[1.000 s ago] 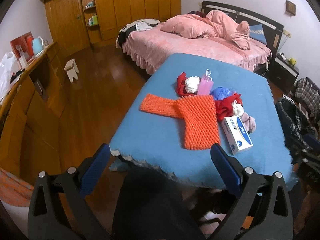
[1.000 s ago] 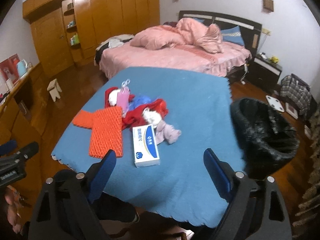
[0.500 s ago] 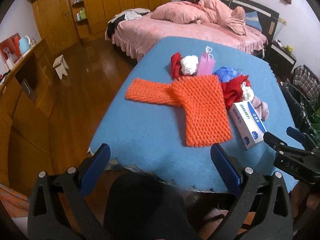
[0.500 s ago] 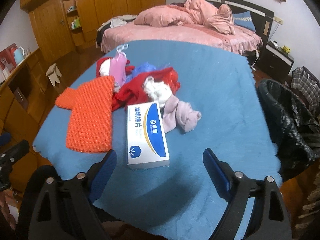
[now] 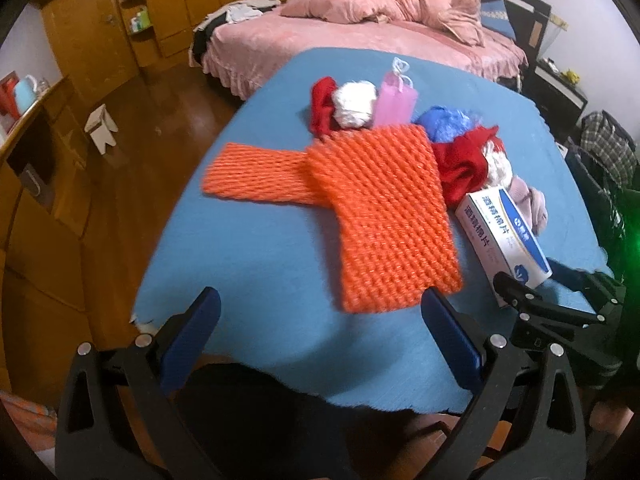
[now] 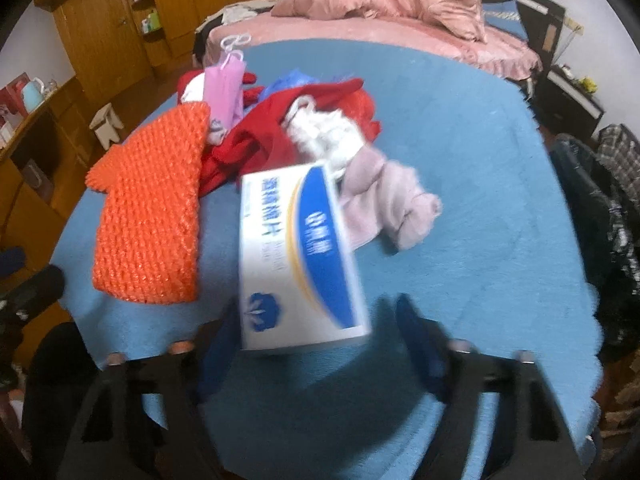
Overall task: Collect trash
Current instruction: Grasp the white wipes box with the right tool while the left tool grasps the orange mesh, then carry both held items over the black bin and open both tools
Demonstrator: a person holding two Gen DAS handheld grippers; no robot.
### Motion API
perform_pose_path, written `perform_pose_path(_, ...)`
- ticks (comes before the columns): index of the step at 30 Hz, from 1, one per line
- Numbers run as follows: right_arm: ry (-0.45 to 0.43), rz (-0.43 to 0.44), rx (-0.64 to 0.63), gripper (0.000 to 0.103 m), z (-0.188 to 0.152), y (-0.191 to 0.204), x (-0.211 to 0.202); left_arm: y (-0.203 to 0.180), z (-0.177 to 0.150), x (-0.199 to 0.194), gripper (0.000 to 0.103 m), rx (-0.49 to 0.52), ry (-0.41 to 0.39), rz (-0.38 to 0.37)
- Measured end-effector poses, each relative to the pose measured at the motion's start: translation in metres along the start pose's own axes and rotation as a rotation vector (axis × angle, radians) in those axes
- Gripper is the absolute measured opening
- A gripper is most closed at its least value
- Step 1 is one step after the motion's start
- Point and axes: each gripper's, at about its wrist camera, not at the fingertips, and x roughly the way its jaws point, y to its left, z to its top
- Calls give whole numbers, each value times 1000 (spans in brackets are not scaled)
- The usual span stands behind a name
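A white and blue box [image 6: 298,256] lies on the blue table [image 6: 480,240], with its near end between my right gripper's [image 6: 316,320] open fingers; it also shows in the left wrist view [image 5: 504,236]. Orange foam netting [image 5: 376,216] lies just ahead of my left gripper [image 5: 320,320], which is open and empty over the table's near edge. Behind them lie red cloth [image 5: 460,160], a white wad [image 5: 354,104], a pink bag [image 5: 394,104], blue plastic [image 5: 444,122] and a pale pink rag [image 6: 388,204].
A black-lined trash bin [image 6: 600,216] stands right of the table. A pink bed [image 5: 360,36] is behind it, wooden wardrobes [image 5: 168,4] at the back left, a wooden counter [image 5: 36,152] on the left, a small white stool [image 5: 102,126] on the floor.
Both grippers have moved forward over the table. The right gripper has closed in on the box, whose near end now sits between its fingers.
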Motion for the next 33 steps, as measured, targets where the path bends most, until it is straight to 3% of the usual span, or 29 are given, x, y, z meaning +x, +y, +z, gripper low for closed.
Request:
perform_pose_path(10,-10,58,40,56,1,-18,-14,-25,10,34,97,29,63,-44)
perform_pose_path(22,-58,61,84,56,-1,-38,-40,-49,15,63,97,58,122,-103)
perform_pose_path(28,-70,60,110,56,-1,-46,-47,-51,15,70,70,45,154,-123)
perform_pose_path(31,-75,64,106,56,-2,-45,-49,-53,18,64,51,45,145,-124)
perform_pose_path(33,-82,66,103,56,-1,-43,-52,-56,20,59,33,54,136,-119)
